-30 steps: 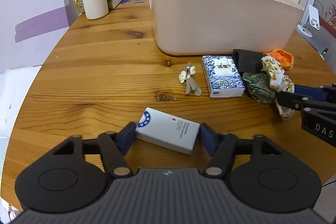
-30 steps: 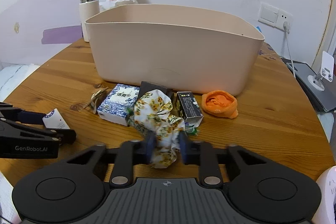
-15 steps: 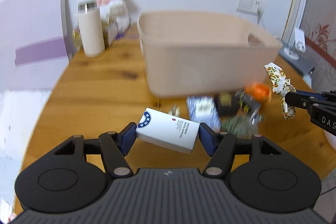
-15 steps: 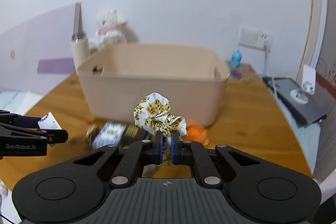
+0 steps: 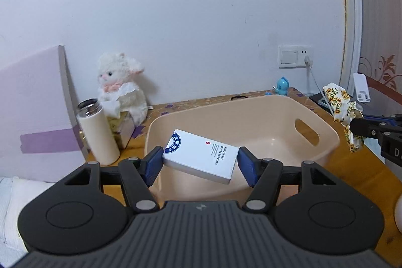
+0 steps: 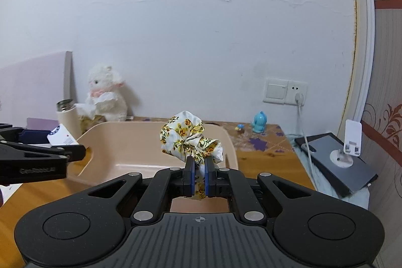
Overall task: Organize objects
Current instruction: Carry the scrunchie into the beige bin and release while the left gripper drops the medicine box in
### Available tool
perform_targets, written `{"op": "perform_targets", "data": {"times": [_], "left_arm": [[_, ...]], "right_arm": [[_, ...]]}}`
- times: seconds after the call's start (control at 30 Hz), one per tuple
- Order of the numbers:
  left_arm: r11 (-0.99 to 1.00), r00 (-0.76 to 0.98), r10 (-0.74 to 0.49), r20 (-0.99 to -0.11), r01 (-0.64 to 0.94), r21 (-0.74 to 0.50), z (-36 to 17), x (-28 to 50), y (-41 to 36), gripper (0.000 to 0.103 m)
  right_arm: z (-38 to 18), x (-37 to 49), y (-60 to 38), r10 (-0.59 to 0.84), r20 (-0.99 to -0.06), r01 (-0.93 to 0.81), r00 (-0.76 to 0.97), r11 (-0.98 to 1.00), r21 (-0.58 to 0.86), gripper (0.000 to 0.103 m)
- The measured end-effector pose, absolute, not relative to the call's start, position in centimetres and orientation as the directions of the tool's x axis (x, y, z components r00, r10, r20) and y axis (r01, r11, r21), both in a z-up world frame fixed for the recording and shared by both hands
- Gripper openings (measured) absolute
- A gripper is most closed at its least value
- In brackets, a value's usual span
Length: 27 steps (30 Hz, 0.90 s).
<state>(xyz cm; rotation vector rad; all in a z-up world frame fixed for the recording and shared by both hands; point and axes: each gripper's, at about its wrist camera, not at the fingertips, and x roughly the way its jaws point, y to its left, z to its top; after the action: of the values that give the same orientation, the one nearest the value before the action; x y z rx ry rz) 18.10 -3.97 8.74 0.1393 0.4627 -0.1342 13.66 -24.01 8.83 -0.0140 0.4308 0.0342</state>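
My left gripper (image 5: 199,163) is shut on a white box with a blue round logo (image 5: 201,158) and holds it in the air above the near left part of the beige plastic tub (image 5: 324,135). My right gripper (image 6: 198,176) is shut on a floral yellow-and-white cloth scrunchie (image 6: 188,140) and holds it raised over the tub's near rim (image 6: 230,140). The tub's inside looks empty where it shows. The scrunchie also shows in the left wrist view (image 5: 343,108), to the right of the tub. The white box shows in the right wrist view (image 6: 60,138).
A white thermos (image 5: 96,132), a white plush lamb (image 5: 120,89) and a tissue box stand behind the tub at the left. A blue toy figure (image 6: 260,122), a wall socket with a plugged cable (image 6: 297,93) and a dark tablet with a white stand (image 6: 336,162) are at the right.
Both grippers have risen from the table with their objects and moved forward over the tub. The other items on the table have dropped out of view.
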Motion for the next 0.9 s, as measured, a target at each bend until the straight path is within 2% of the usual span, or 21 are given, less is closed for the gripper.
{"op": "perform_targets", "data": {"times": [0.27, 0.47, 0.57, 0.67, 0.7, 0.73, 0.77, 0.9], "left_arm": [[0.985, 0.819, -0.028, -0.573, 0.121, 0.125, 5.5, 25.6, -6.2, 0.066], [0.986, 0.742, 0.015, -0.67, 0.102, 0.135, 2.2, 28.7, -6.6, 0.066], [0.985, 0.728, 0.018, -0.686, 0.103, 0.136, 1.6, 29.1, -6.2, 0.067], [0.986, 0.723, 0.001, -0.69, 0.113, 0.12, 1.9, 28.8, -5.9, 0.069], [0.987, 0.727, 0.003, -0.687, 0.11, 0.12, 2.1, 28.7, -5.7, 0.076], [0.987, 0.735, 0.001, -0.678, 0.108, 0.118, 2.5, 28.4, -5.5, 0.082], [0.988, 0.744, 0.0, -0.668, 0.102, 0.114, 2.9, 28.2, -5.3, 0.083], [0.991, 0.765, 0.004, -0.644, 0.083, 0.104, 4.2, 26.6, -4.7, 0.086]], "right_arm": [[7.1, 18.5, -24.2, 0.037, -0.468, -0.043, 0.883, 0.999, -0.003, 0.007], [4.9, 22.3, -23.4, 0.052, -0.563, -0.076, 0.825, 0.997, -0.02, 0.007], [3.5, 23.5, -22.9, 0.045, -0.612, -0.086, 0.79, 0.996, -0.037, 0.009], [3.2, 23.3, -22.8, 0.037, -0.617, -0.078, 0.786, 0.996, -0.04, 0.029], [3.3, 23.0, -22.8, 0.046, -0.61, -0.082, 0.791, 0.996, -0.032, 0.041], [3.5, 22.7, -23.0, 0.053, -0.603, -0.085, 0.796, 0.996, -0.025, 0.047], [3.8, 22.2, -23.1, 0.057, -0.591, -0.088, 0.804, 0.996, -0.023, 0.057], [5.4, 20.0, -23.0, 0.034, -0.55, -0.083, 0.834, 0.995, -0.063, 0.069]]}}
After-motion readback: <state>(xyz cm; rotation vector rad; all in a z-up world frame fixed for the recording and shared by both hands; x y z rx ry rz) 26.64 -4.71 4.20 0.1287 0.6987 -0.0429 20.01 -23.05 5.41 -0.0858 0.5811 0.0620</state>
